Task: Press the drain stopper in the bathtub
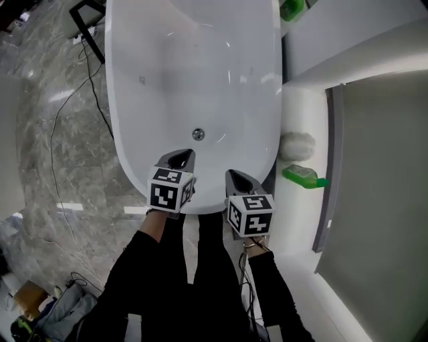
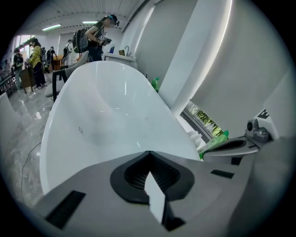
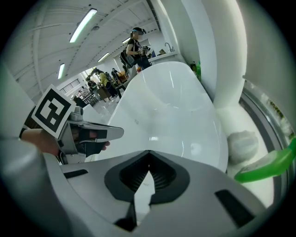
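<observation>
The white bathtub [image 1: 134, 100] fills the upper middle of the head view. Its round metal drain stopper [image 1: 198, 134] sits on the tub floor near the near end. My left gripper [image 1: 182, 156] hovers over the near rim, just short of the stopper and slightly left of it, jaws shut and empty. My right gripper [image 1: 235, 176] is beside it to the right, over the rim, also shut with nothing held. In the left gripper view the jaw tips [image 2: 148, 153] meet above the tub; the right gripper view shows the same [image 3: 148, 152]. The stopper is hidden in both gripper views.
A green bottle [image 1: 304, 176] lies on the white ledge to the tub's right, next to a white sponge [image 1: 296, 144]. Another green bottle [image 1: 291, 9] stands at the far end. A black cable [image 1: 57, 127] runs over the marble floor at left. People stand far behind [image 2: 95, 34].
</observation>
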Available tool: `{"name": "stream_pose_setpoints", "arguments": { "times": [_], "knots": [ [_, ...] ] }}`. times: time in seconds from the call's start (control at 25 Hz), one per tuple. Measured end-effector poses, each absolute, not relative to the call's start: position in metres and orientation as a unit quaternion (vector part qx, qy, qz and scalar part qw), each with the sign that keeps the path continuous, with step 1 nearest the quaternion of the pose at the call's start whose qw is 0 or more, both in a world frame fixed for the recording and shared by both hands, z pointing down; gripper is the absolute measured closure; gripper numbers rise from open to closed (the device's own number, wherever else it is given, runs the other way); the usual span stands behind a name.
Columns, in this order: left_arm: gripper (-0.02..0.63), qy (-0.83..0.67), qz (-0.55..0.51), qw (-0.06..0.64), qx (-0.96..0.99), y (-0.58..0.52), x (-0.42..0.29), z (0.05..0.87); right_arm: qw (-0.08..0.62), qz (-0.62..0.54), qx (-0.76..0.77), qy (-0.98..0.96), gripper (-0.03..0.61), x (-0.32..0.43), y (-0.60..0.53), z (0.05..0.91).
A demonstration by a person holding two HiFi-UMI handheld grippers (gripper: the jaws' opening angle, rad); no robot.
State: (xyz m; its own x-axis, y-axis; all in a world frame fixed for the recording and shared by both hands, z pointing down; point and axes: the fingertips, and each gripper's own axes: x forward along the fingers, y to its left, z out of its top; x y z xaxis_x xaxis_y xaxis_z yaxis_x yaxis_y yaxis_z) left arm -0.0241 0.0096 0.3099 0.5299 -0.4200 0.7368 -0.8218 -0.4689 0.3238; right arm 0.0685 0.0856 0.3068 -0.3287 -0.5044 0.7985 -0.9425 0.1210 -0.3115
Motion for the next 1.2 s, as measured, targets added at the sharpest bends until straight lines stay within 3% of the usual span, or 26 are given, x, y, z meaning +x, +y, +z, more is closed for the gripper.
{"name": "stream_pose_setpoints", "arguments": {
  "times": [0.68,1.2],
  "knots": [
    [0.609,-0.353,0.333,0.397,0.779,-0.043,-0.036,0.485,0.302,0.471,0.503,-0.659,0.577,0.031,0.021,0.476],
    [0.609,-0.349,0.359,0.42,0.757,-0.049,-0.029,0.573,0.317,0.498,0.5,-0.633,0.577,0.037,0.0,0.553]
  ]
}}
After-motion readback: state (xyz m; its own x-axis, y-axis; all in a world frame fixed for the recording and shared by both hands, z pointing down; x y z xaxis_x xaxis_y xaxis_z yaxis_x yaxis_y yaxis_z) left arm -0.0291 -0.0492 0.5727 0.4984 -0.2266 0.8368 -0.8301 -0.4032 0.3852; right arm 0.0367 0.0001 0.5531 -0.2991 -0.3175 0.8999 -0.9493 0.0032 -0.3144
